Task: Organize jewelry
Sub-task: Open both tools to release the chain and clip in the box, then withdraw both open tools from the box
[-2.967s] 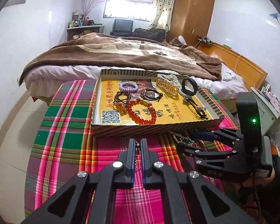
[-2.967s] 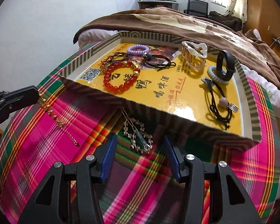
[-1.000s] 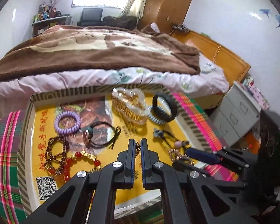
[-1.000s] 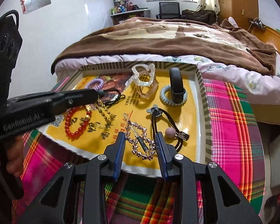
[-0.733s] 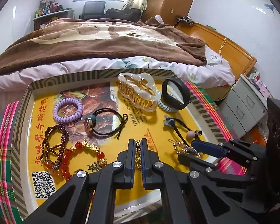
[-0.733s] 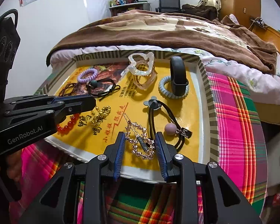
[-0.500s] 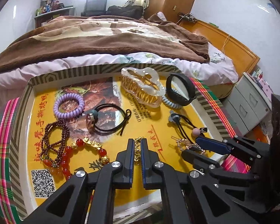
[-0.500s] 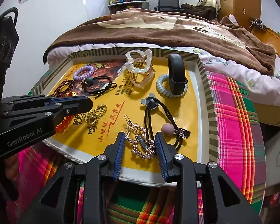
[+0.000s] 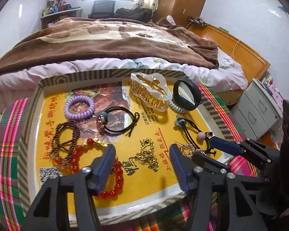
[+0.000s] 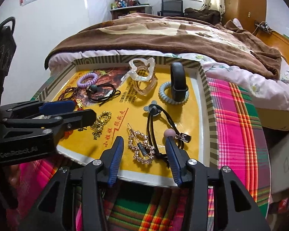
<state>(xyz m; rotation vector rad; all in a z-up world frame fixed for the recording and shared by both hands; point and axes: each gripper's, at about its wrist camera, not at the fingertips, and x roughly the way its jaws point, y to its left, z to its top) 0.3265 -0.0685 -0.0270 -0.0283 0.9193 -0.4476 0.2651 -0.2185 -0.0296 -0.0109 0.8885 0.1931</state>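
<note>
Two claws of mine hang over the shallow yellow cardboard tray with a striped rim [image 9: 109,75], which sits on a pink and green plaid cloth [image 10: 239,119] at the foot of a bed under a brown blanket [image 9: 106,44].

My left gripper [image 9: 142,165] is spreading its jaws, and nothing is pressed between the blue pads. Beyond them a crumpled gold chain [image 9: 147,153] lies loose on the tray's floor, near the front rim. Left of the chain, a red bead bracelet [image 9: 113,173] passes partly under my left finger, and a dark brown bead string [image 9: 65,134] lies toward the tray's left wall.

My right gripper [image 10: 144,154] is also widening its jaws. A rhinestone hair clip [image 10: 141,147] lies flat between the pads, near the tray's front rim; neither pad presses on it. A black hair tie with a pink bead [image 10: 161,123] lies just right of the clip.

Toward the tray's far rim sit a clear amber claw clip [image 9: 150,91], a lilac coil hair tie [image 9: 79,105], a black elastic with a round charm [image 9: 117,121], and a black band [image 10: 178,82] standing in a pale blue coil tie [image 10: 165,96].
</note>
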